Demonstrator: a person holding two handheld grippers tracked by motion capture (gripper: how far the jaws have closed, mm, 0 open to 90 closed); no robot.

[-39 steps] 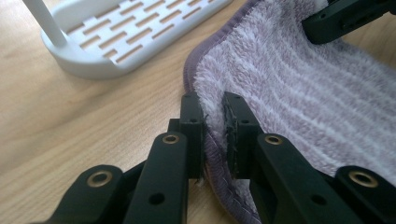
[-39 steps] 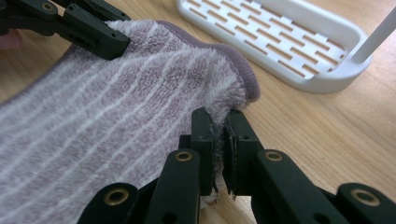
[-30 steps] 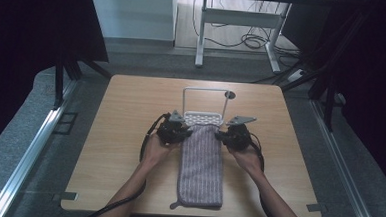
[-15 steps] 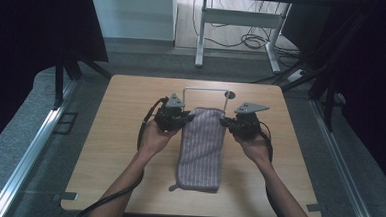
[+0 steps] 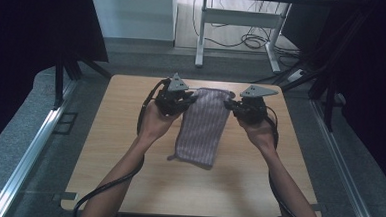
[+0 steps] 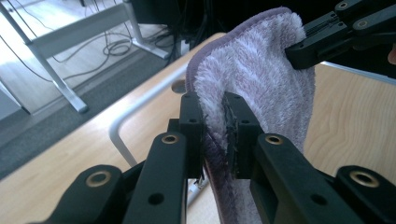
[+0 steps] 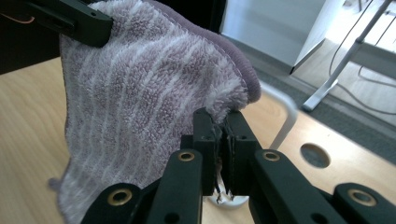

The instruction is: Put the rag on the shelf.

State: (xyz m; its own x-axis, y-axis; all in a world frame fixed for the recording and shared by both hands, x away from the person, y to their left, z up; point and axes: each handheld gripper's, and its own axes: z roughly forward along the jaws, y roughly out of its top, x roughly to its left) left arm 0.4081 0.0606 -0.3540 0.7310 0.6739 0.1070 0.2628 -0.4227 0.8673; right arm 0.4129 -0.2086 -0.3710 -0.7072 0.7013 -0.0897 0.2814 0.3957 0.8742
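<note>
- Lilac striped terry, the towel (image 5: pixel 203 124) hangs between the two grippers above the wooden table (image 5: pixel 118 149), its lower end resting on the tabletop.
- The left gripper (image 5: pixel 187 99) is clamped on the towel's upper left corner; in its own view the pile bunches between the pads (image 6: pixel 196 126).
- The right gripper (image 5: pixel 230 104) pinches the upper right corner.
- A white wire rack (image 7: pixel 285 109) stands just behind the towel.
</note>
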